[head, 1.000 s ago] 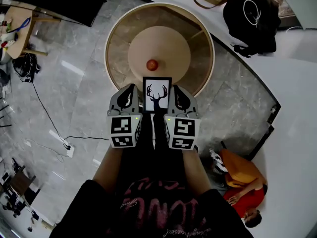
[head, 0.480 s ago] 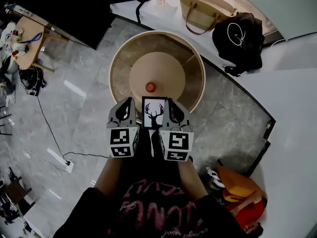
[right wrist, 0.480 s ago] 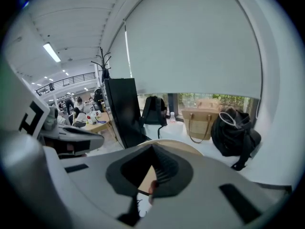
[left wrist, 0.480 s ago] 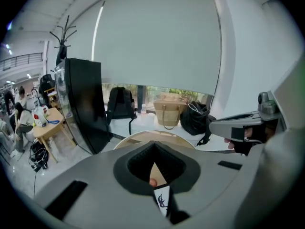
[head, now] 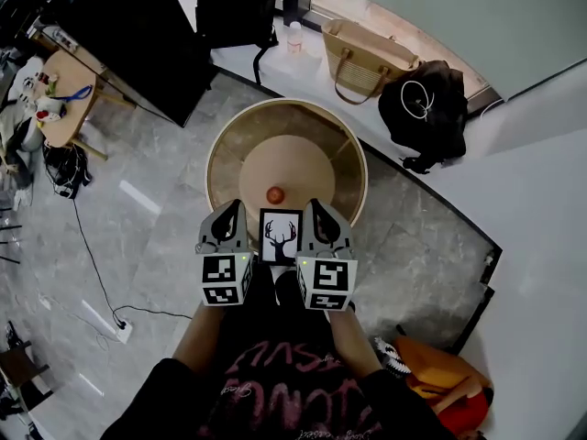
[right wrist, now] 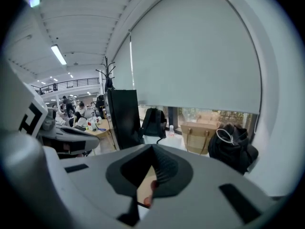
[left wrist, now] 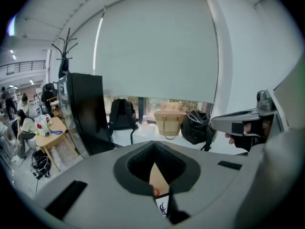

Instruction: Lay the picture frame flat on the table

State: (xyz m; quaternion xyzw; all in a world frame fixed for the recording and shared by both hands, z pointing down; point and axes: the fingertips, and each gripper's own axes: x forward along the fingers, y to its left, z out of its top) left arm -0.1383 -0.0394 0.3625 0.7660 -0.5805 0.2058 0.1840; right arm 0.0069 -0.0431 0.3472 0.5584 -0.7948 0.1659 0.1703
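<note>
Head view: a person looks down at a round wooden counter with a small red ball on it. A picture frame showing black antlers hangs over the counter's near rim, pinned between the left tool and right tool – one against each side edge.

Left gripper view: the left tool has its jaws pressed together with nothing between them; through their notch show the counter, the ball and a corner of the frame.

Right gripper view: the right tool is likewise closed and empty – tan counter shows through its notch.
</note>
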